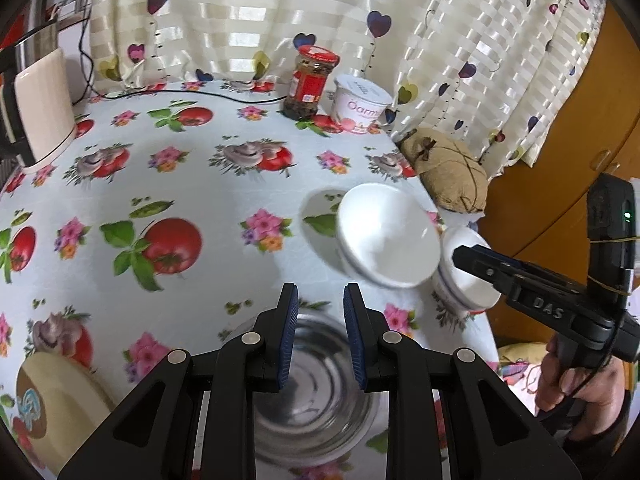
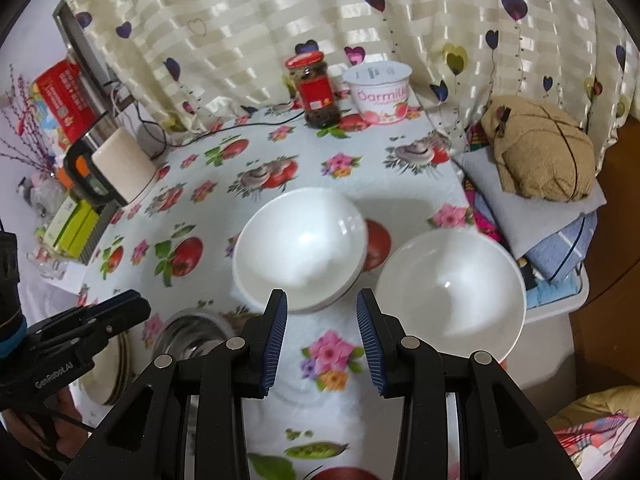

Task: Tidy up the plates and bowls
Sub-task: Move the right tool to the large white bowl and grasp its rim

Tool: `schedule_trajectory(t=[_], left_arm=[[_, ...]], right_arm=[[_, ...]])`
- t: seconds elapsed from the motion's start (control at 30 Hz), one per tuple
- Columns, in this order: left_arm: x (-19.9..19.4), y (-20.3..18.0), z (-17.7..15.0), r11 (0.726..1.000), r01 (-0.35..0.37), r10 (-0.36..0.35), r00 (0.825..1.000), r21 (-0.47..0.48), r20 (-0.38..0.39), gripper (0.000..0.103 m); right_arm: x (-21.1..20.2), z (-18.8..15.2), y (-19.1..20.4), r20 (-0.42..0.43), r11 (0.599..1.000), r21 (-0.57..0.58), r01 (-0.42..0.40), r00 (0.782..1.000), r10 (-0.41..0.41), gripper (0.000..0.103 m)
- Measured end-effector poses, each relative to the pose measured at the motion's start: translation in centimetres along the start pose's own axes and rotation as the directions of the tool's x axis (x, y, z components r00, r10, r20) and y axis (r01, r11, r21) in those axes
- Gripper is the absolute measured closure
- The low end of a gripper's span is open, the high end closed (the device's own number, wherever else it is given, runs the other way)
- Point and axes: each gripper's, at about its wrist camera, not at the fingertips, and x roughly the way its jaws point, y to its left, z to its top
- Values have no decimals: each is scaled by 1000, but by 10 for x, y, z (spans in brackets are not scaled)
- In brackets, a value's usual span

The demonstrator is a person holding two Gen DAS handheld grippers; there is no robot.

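Note:
Two white bowls stand on the flowered tablecloth (image 1: 200, 184). One white bowl (image 2: 300, 248) sits mid-table just beyond my right gripper (image 2: 321, 300), whose jaws are open and empty. The second white bowl (image 2: 448, 292) stands to its right, at the table's edge. In the left wrist view these are the near bowl (image 1: 388, 236) and the edge bowl (image 1: 468, 268), with the right gripper's tip over the latter. A steel bowl (image 1: 316, 400) lies under my left gripper (image 1: 321, 292), which is open and empty above it. A cream plate (image 1: 52, 396) lies at the lower left.
A red-lidded jar (image 2: 316, 88) and a yogurt tub (image 2: 382, 92) stand at the back by the curtain. A cream kettle (image 2: 122, 164) and a black cable are at the far left. A brown cushion (image 2: 540, 148) lies on folded cloth past the right edge.

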Motion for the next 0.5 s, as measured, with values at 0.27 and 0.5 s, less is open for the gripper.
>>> schedule_trajectory(t=[0.27, 0.5], left_arm=[[26, -7, 16, 1000, 19, -20, 1000, -21, -16, 78], [47, -8, 23, 999, 20, -22, 999, -39, -37, 78]], right_arm=[[20, 20, -16, 4, 999, -10, 43, 999, -43, 75], [38, 28, -21, -18, 998, -24, 52, 998, -52, 79]])
